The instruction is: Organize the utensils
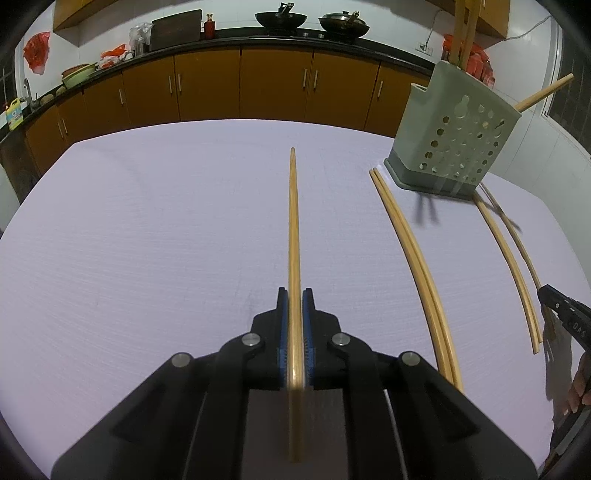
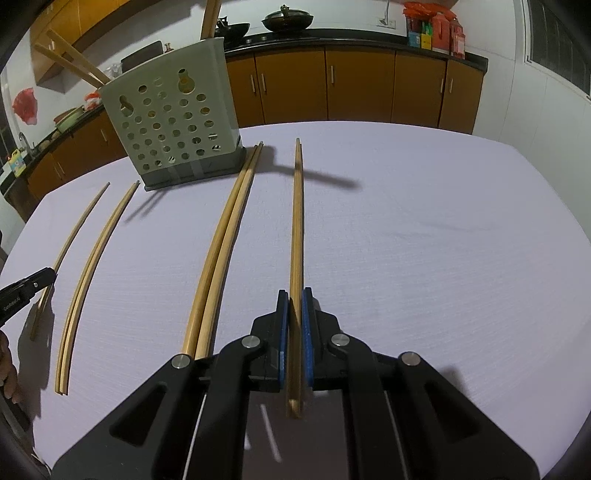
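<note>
One holder [image 2: 173,122]; two hand-held grippers, left hand-held gripper [image 1: 294,295] and right hand-held gripper [image 2: 294,295]; clamped chopsticks [image 2: 296,221], number unclear; two loose pairs [image 2: 218,258] on the surface [image 2: 443,258]; at least three standing chopsticks [image 2: 70,62].

I am seeing two dark woks [image 1: 281,19] sitting on the stove above orange cabinets [image 1: 273,83], a red bottle [image 1: 209,26] standing by a dark board [image 1: 176,28], and red bags [image 1: 36,51] hanging left.
</note>
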`<action>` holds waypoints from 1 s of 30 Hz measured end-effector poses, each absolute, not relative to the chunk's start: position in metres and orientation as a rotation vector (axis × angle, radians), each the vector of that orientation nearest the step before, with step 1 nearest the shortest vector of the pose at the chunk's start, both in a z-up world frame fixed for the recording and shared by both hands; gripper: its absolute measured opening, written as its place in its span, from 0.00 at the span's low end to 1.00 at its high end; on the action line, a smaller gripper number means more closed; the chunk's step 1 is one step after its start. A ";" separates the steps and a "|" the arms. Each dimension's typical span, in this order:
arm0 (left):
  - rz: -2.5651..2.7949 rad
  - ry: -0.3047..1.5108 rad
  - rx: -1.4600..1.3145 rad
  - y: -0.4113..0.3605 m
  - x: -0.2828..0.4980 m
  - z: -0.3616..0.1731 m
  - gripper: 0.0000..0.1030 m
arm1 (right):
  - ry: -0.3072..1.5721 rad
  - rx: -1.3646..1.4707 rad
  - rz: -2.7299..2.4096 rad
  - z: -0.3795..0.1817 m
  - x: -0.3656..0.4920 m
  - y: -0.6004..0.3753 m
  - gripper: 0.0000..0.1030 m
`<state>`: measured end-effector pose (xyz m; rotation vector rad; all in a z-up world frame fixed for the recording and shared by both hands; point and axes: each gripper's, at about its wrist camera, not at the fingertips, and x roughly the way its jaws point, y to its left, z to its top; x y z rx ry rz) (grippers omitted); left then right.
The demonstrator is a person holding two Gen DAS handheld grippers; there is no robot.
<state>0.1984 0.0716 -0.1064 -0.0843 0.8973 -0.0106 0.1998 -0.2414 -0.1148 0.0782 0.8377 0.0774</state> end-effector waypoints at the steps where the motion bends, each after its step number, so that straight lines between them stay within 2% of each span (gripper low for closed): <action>1: -0.012 0.897 -0.087 0.072 0.198 -0.106 0.10 | 0.838 0.077 0.077 -0.115 0.200 -0.242 0.08; 30: -0.012 0.897 -0.090 0.073 0.198 -0.107 0.10 | 0.838 0.073 0.075 -0.114 0.199 -0.240 0.08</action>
